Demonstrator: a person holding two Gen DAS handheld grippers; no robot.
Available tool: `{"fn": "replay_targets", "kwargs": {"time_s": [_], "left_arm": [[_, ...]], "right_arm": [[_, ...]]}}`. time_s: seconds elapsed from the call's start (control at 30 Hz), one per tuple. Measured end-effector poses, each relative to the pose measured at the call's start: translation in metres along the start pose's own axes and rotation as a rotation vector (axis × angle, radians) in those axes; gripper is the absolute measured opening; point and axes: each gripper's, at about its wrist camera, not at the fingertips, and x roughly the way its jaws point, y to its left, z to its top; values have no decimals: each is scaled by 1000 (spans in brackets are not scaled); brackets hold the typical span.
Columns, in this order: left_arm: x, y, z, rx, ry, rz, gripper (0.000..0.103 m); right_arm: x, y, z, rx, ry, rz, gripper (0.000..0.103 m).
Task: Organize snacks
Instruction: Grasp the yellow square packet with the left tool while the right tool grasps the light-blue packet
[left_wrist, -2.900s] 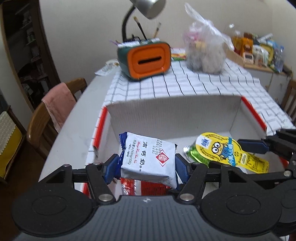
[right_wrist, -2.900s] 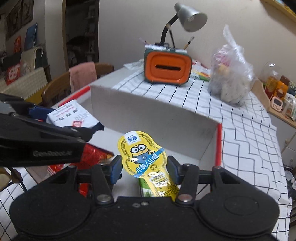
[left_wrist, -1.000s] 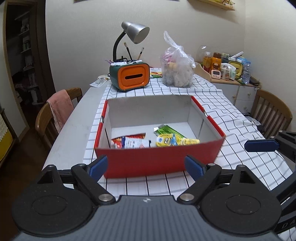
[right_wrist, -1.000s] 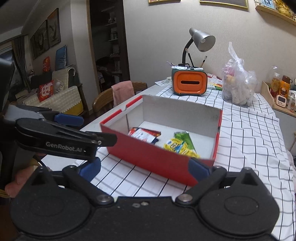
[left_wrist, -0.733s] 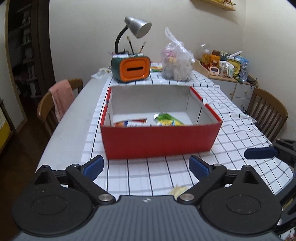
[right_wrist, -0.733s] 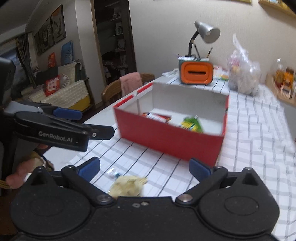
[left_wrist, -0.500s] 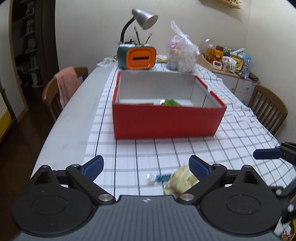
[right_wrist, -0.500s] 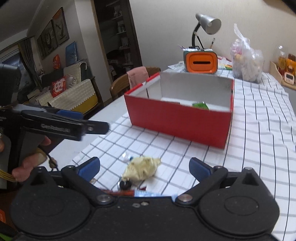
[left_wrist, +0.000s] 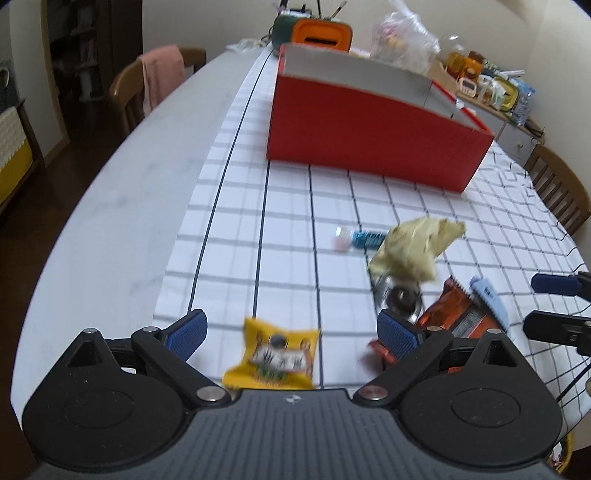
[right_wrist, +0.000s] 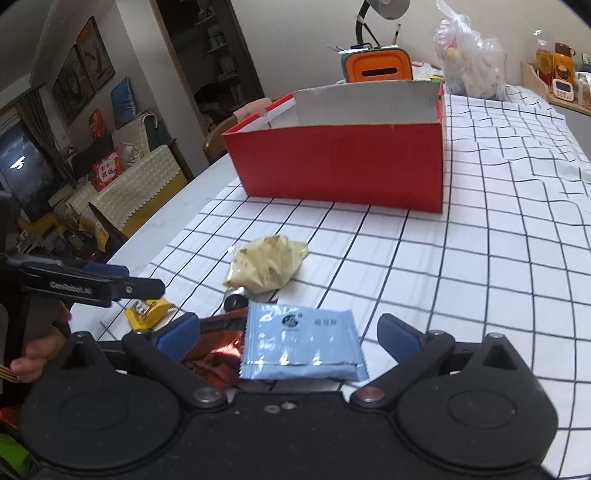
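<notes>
Looks like the pick-up step for the next snacks, with the red cardboard box (left_wrist: 373, 136) as the goal. Well in front of the box, the left gripper (left_wrist: 291, 330) is spread wide around a small yellow snack packet (left_wrist: 275, 356); next it needs to drop and squeeze. To the right, the right gripper (right_wrist: 288, 334) gapes around a pale blue foil sachet (right_wrist: 301, 347). The table edge (left_wrist: 110, 221) is close on the left, with open checked cloth (right_wrist: 498, 258) on the right.
</notes>
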Motion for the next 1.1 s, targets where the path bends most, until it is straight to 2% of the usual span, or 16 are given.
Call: {"fn": "replay_targets", "kwargs": {"time_s": [0.3,0.53,0.67,0.9,1.1], "left_arm": [[9,-4,-23,4,44,23,99],[5,-18,-35,78,-6,68,98],[7,-17,-33,72,-20,87,98],[10,-17,-31,81,-29,89,86],[10,-19,-30,88,-48,84,74]], "right_arm": [[-7,3,-15,-136,70,-40,101],[5,9,-20,-312,141,-58,92],[12,14,-18,-416,142,-36,88],[28,15,-10,-616,162,23,86],[42,9,5,-758,227,161,86]]}}
